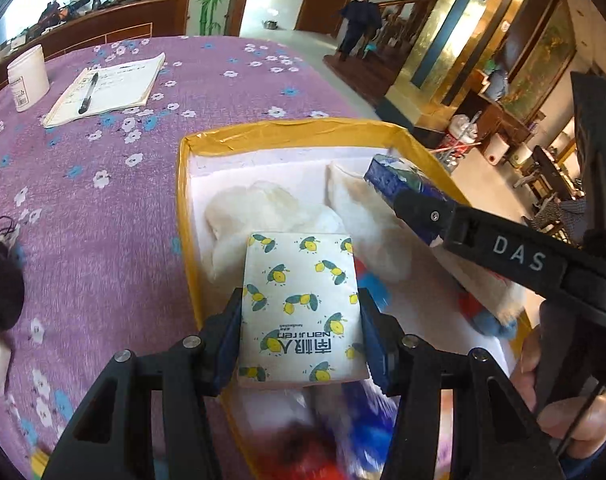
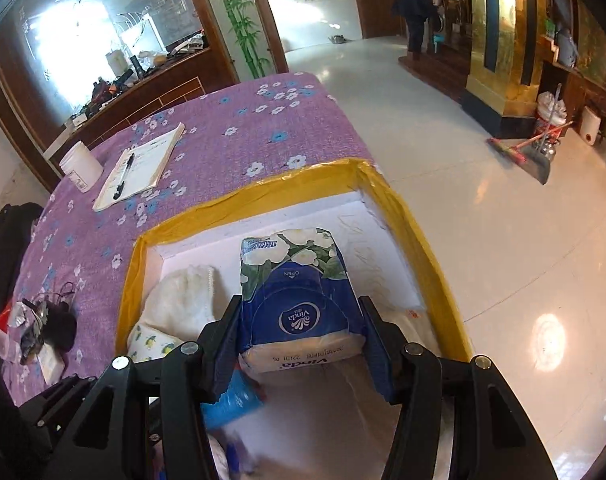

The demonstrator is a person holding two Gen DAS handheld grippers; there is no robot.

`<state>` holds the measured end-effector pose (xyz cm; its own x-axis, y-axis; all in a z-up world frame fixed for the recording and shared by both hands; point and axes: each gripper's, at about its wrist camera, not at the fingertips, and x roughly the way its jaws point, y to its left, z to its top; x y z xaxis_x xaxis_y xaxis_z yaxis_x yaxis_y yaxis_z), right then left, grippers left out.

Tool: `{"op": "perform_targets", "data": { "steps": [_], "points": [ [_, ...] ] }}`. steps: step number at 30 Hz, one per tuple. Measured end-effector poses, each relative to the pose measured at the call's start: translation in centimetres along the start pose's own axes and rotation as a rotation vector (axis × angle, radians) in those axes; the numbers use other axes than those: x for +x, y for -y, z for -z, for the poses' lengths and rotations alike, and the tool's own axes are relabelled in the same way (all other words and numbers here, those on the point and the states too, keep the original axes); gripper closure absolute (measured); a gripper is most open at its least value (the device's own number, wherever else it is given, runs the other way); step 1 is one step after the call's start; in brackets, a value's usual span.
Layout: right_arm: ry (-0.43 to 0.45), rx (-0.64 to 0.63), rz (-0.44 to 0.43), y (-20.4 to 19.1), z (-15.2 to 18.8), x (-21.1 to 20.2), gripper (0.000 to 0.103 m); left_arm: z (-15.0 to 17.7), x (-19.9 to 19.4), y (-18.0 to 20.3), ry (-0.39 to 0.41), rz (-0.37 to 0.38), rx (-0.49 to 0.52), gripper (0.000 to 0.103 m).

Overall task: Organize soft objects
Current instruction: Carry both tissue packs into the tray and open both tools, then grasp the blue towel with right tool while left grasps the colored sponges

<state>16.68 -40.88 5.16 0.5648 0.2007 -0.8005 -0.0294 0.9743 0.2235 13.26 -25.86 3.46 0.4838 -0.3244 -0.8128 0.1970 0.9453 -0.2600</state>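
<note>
Your left gripper [image 1: 301,320] pinches a lemon-print tissue pack [image 1: 301,304] between both fingers, holding it over the near half of the box [image 1: 287,132]. Your right gripper [image 2: 301,328] clamps a blue tissue pack [image 2: 299,300] the same way, over the box's right half. In the left view that blue pack sits close against the right wall, just beside the yellow-taped rim. White gloves [image 1: 263,216] lie on the box floor under and beyond the lemon pack; bare white floor shows toward the far wall. The box stands at the right edge of the purple tablecloth [image 1: 103,208]. A notepad [image 1: 111,90] with a pen [image 1: 87,94] and a white jar [image 1: 27,76] sit well apart, far left.
</note>
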Motion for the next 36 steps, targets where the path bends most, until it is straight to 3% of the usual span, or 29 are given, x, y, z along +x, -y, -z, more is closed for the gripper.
{"op": "perform_targets", "data": {
  "steps": [5, 9, 14, 18, 26, 29, 33, 36],
  "points": [
    [-0.008, 0.033, -0.03, 0.3, -0.7, 1.6, 0.043, -0.8, 0.8, -0.2, -0.017, -0.001, -0.03, 0.05],
    [0.024, 0.057, -0.056, 0.7, -0.6, 0.3, 0.033, -0.5, 0.3, -0.1, 0.004, 0.042, -0.026, 0.035],
    [0.086, 0.088, -0.118, 0.7, 0.5, -3.1, 0.033, 0.2, -1.9, 0.0, 0.027, 0.087, -0.032, 0.032],
    [0.137, 0.084, -0.217, -0.7, 3.0, -6.2, 0.033, 1.6, -4.8, -1.4, 0.063, 0.131, -0.045, 0.032],
    [0.156, 0.025, -0.409, -6.0, 10.6, -9.3, 0.031, 8.0, -10.9, -7.8, 0.116, 0.119, -0.052, 0.031],
    [0.132, -0.027, -0.462, -9.1, 13.2, -8.9, 0.031, 10.7, -12.7, -11.6, 0.145, 0.085, -0.115, 0.027],
    [0.083, -0.134, -0.462, -13.5, 14.9, -7.6, 0.031, 13.4, -13.7, -16.3, 0.137, 0.095, -0.24, 0.026],
    [0.037, -0.193, -0.434, -16.1, 15.9, -6.1, 0.031, 14.5, -14.0, -18.7, 0.149, 0.057, -0.283, 0.026]
  ]
}}
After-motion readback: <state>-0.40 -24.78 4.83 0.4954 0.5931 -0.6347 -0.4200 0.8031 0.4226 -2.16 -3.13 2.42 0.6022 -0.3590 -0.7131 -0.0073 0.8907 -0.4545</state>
